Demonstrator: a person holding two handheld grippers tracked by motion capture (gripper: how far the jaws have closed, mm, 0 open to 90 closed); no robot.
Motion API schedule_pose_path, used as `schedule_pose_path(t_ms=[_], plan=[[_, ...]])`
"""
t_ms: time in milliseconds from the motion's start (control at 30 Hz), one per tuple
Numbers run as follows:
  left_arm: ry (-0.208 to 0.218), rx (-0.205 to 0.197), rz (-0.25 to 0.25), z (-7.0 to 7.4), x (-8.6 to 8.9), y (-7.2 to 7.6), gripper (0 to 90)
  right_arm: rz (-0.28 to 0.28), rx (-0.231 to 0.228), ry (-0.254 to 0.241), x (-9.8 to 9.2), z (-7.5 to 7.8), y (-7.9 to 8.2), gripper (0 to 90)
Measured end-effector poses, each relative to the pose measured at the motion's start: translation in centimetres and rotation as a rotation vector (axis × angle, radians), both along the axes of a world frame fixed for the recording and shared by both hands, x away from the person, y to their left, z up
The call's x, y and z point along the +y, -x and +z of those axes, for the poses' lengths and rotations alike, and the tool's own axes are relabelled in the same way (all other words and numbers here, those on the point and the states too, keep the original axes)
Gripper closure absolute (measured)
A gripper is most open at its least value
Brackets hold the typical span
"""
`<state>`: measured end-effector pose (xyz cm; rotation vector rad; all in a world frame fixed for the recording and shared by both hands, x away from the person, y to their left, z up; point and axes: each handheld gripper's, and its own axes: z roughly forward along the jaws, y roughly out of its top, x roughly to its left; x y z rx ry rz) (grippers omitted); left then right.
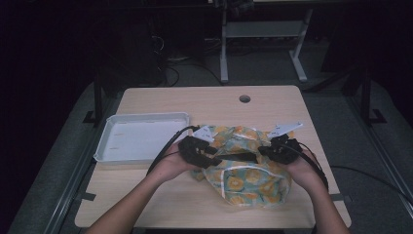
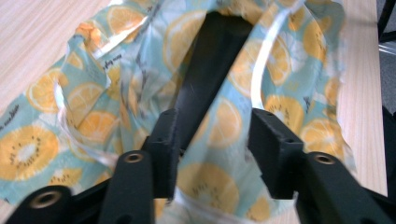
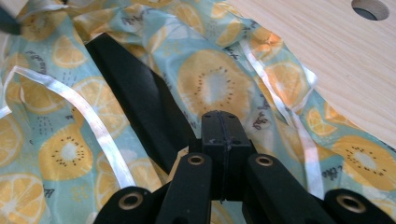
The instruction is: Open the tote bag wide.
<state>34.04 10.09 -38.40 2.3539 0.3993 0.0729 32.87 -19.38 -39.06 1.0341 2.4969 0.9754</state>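
High view: a fruit-print cloth bag [image 1: 243,168] is seen lying crumpled at the lower middle of the table [image 1: 272,105], right of a white tray [image 1: 141,136]. The job looks only part done, since the bag is bunched up and not flat or folded yet. The left gripper [image 1: 207,157] is seen with its fingers [image 2: 275,144] parted over the cloth, nothing pinched. The right gripper [image 1: 265,152] has its fingers [image 3: 222,140] clenched; whether cloth is caught between them cannot be told. A black strap [image 3: 140,102] lies across the bag. The bag's far side is hidden by hands.
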Motion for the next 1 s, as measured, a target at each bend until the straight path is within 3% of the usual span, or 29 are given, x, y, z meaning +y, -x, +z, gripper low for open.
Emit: schedule_pose_path(t_ms=[67, 200, 433, 533, 567, 633, 800, 833, 1000], plan=[[0.020, -0.007, 0.003, -0.3, 0.3, 0.2, 49.6, -0.001, -0.001, 0.000, -0.1, 0.0, -0.1, 89.9], [0.019, -0.009, 0.005, -1.0, -0.1, -0.1, 46.4, -0.001, 0.007, -0.009, -0.1, 0.0, -0.1, 89.9], [-0.053, 0.014, -0.006, -2.6, -0.5, -0.3, 45.6, -0.001, 0.009, -0.010, -0.2, 0.0, -0.1, 89.9], [-0.090, 0.026, -0.009, -2.8, -0.4, -0.1, 51.6, -0.003, 0.011, -0.009, -0.2, 0.0, -0.1, 89.9], [-0.106, 0.036, -0.019, -2.8, -0.2, 0.1, 68.5, -0.004, 0.010, -0.007, -0.2, -0.1, -0.1, 89.9], [-0.111, 0.045, -0.039, -2.7, -0.1, 0.2, 87.6, -0.005, 0.011, -0.007, -0.3, -0.1, -0.2, 90.0], [-0.139, 0.076, -0.120, -2.7, 0.1, 0.8, 90.0, -0.038, -0.004, 0.034, -0.8, -0.1, -0.6, 90.0], [-0.168, 0.078, -0.137, -3.2, 0.1, 1.0, 90.0, -0.056, -0.007, 0.047, -1.1, -0.2, -0.8, 90.0], [-0.223, 0.082, -0.149, -4.5, -0.3, 1.1, 90.0, -0.096, -0.005, 0.081, -2.0, -0.7, -1.6, 90.0]])
